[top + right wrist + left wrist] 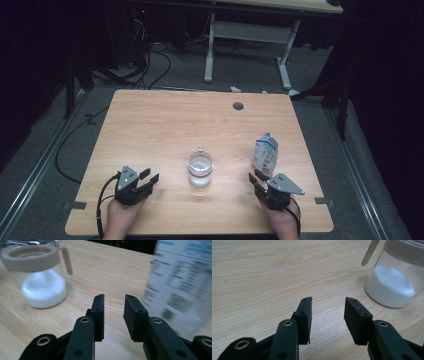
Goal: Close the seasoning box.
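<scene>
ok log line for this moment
left hand-held gripper: open, empty | right hand-held gripper: open, beside pouch | jar of white powder: between them

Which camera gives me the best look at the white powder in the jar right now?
The left gripper view: the jar sits close and sharp, with the powder heaped against the clear wall. The right gripper view shows the mound too, slightly softer, under the beige lid. The high view shows the jar whole but small.

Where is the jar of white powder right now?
In the high view the jar stands on the table near the front edge, midway between the two claws, with the white pouch to its right.
</scene>
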Motion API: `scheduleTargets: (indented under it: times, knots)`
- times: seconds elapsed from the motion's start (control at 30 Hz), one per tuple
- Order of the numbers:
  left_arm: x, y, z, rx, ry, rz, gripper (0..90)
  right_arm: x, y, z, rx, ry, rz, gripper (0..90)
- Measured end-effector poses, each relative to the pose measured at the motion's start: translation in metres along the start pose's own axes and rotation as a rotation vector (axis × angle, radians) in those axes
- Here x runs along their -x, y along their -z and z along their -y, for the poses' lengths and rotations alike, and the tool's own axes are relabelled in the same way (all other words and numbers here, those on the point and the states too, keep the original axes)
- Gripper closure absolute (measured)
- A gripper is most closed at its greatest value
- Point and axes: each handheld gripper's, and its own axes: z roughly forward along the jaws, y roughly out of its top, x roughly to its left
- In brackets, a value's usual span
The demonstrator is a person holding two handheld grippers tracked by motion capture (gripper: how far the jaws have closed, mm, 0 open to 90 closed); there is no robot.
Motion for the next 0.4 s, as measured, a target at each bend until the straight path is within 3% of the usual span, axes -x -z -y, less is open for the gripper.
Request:
scheduleTargets:
  times: [0.2,0.4]
  knots:
    - [-0.0002,0.0011,0.0002,0.002,0.003,-0.002,58.2,0.0125,0.0086,0.0047,-0.001,-0.024,0.025,70.2]
    - [-0.0017,0.0036,-0.0002,0.008,0.008,-0.008,58.2,0.0089,0.0042,0.0038,-0.002,-0.010,0.015,70.1]
